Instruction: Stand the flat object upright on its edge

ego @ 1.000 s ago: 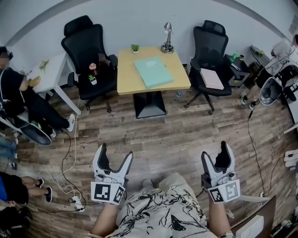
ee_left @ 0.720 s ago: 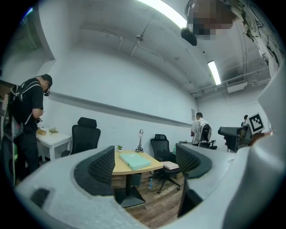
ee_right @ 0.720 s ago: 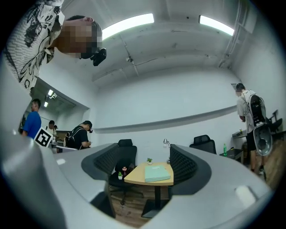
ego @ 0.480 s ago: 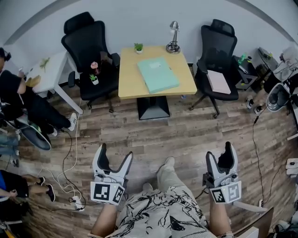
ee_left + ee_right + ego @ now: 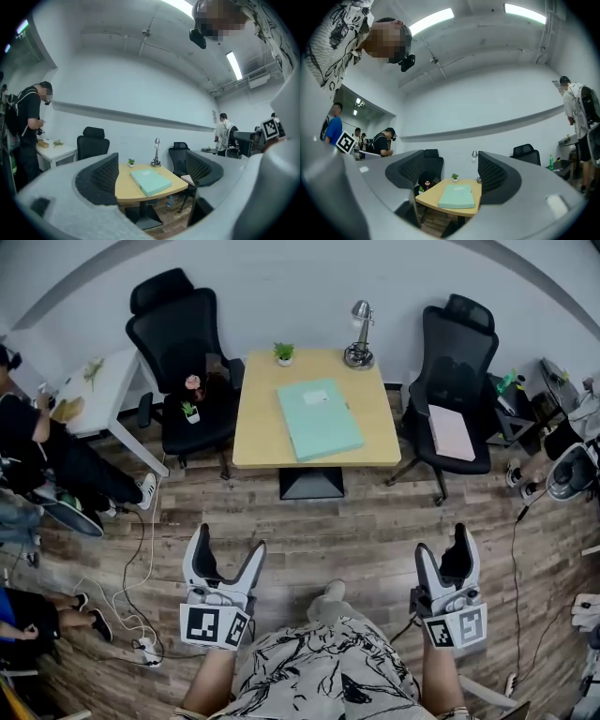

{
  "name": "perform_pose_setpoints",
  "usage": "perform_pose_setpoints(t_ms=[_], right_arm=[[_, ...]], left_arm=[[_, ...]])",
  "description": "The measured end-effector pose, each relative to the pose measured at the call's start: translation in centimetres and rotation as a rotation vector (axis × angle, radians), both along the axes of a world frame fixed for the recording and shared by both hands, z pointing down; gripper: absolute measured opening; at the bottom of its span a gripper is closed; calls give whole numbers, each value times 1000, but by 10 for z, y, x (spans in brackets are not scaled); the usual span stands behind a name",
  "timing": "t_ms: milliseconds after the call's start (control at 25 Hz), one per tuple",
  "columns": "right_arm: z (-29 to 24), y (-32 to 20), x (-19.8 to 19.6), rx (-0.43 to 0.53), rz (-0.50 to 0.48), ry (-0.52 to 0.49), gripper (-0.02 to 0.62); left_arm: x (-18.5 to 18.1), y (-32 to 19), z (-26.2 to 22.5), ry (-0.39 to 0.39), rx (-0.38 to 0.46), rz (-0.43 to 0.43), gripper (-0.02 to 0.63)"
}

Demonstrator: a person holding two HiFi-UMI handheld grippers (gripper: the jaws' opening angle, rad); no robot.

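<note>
Both tools are held low over the wood floor (image 5: 375, 521), well short of the table (image 5: 253, 432). The left hand-held gripper (image 5: 228, 542) has its jaws spread wide; they have just been opening further, and nothing sits between them. The right hand-held gripper (image 5: 442, 542) also stands parted, more narrowly, and it too grips nothing and touches nothing. Ahead there is one wooden table on a dark pedestal, flanked by two black office chairs, one to the left (image 5: 183, 343) and one to the right (image 5: 459, 362). One mint-green folder (image 5: 319, 418), the flat object, lies flat on the middle of the table, skewed a little to the edges. One pink pad (image 5: 452, 432) lies on the right chair's seat. One silver desk lamp (image 5: 359, 329) stands at the table's far edge. There are two small potted plants: one (image 5: 284, 352) on the table just left of the lamp, the other (image 5: 188, 412) on the left chair's seat. A second, white table (image 5: 103, 390) stands further left, with a person (image 5: 37, 442) in dark clothes beside it.
</note>
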State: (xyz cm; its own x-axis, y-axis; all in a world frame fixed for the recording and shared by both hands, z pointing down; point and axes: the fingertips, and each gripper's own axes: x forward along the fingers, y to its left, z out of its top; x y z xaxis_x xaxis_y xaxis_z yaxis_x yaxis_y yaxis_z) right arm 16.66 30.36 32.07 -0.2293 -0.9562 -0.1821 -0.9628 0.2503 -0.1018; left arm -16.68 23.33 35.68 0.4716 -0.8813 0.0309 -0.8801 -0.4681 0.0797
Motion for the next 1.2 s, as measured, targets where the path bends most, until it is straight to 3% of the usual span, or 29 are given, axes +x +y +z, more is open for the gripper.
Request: perform_pose_setpoints(t_ms=[520, 840, 1200], right_arm=[[6, -104, 72, -35, -68, -36, 357], [24, -150, 64, -68, -107, -45, 355], [27, -240, 61, -78, -82, -26, 354]], left_arm=[[73, -70, -4, 48, -17, -48, 445], [64, -101, 15, 63, -55, -79, 445], [60, -207, 23, 87, -44, -66, 445]])
